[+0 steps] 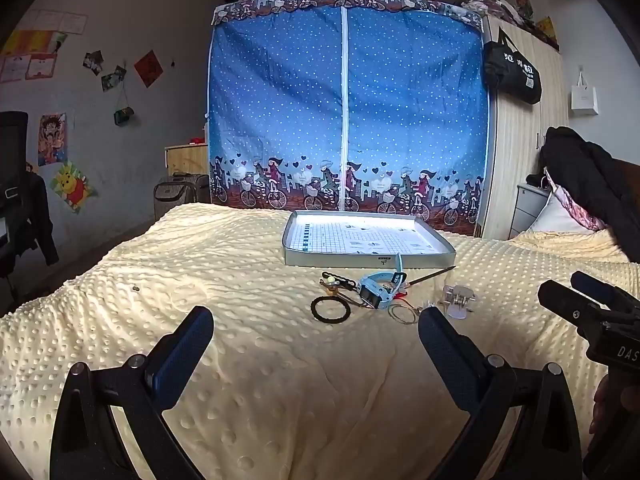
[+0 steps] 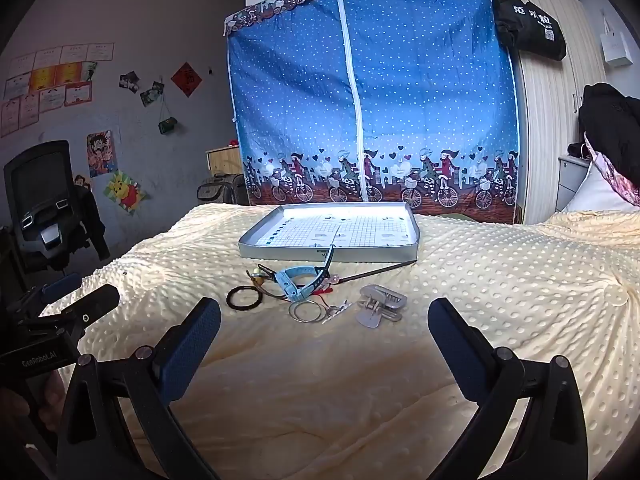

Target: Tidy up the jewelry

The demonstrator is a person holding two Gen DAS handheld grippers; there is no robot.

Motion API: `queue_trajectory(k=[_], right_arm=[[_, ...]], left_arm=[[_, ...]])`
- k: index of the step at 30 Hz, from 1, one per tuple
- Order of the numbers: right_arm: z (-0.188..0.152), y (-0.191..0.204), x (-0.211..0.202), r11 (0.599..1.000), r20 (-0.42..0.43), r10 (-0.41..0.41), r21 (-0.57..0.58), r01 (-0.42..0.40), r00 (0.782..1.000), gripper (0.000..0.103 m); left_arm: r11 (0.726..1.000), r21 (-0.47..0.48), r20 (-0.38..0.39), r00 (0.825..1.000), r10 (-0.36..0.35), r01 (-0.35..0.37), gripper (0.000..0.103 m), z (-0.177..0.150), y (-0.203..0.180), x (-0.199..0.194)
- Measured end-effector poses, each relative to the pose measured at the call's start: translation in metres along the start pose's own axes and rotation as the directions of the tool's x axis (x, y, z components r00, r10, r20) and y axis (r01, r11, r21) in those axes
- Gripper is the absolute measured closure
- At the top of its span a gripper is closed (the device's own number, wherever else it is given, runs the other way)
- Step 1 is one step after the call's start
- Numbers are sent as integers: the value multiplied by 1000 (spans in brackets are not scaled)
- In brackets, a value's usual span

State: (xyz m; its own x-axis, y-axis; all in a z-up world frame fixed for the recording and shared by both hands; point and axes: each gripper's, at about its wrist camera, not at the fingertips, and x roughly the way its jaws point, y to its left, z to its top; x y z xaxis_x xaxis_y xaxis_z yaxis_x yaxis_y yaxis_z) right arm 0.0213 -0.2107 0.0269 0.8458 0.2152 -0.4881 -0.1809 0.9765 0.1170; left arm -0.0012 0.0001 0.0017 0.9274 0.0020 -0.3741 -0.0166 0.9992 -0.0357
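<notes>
My left tongs [image 1: 316, 344] and right tongs [image 2: 324, 334] hover wide open and empty above the cream dotted bed cover [image 1: 248, 380]. Ahead lies the jewelry: a black ring bracelet [image 2: 245, 298], a blue watch [image 2: 298, 282], 2 thin wire hoops [image 2: 308, 312] and a clear hair clip [image 2: 380, 305], just before the shallow gray tray [image 2: 320, 253]. Nothing blocks my reach.
</notes>
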Motion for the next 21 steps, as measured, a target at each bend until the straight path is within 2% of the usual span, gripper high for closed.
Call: queue_trajectory(k=[21], right_arm=[[0,-1,2,1000,-4,0,2,0,1000,1]], left_arm=[[1000,2,4,1000,1,-1,0,1,0,-1]])
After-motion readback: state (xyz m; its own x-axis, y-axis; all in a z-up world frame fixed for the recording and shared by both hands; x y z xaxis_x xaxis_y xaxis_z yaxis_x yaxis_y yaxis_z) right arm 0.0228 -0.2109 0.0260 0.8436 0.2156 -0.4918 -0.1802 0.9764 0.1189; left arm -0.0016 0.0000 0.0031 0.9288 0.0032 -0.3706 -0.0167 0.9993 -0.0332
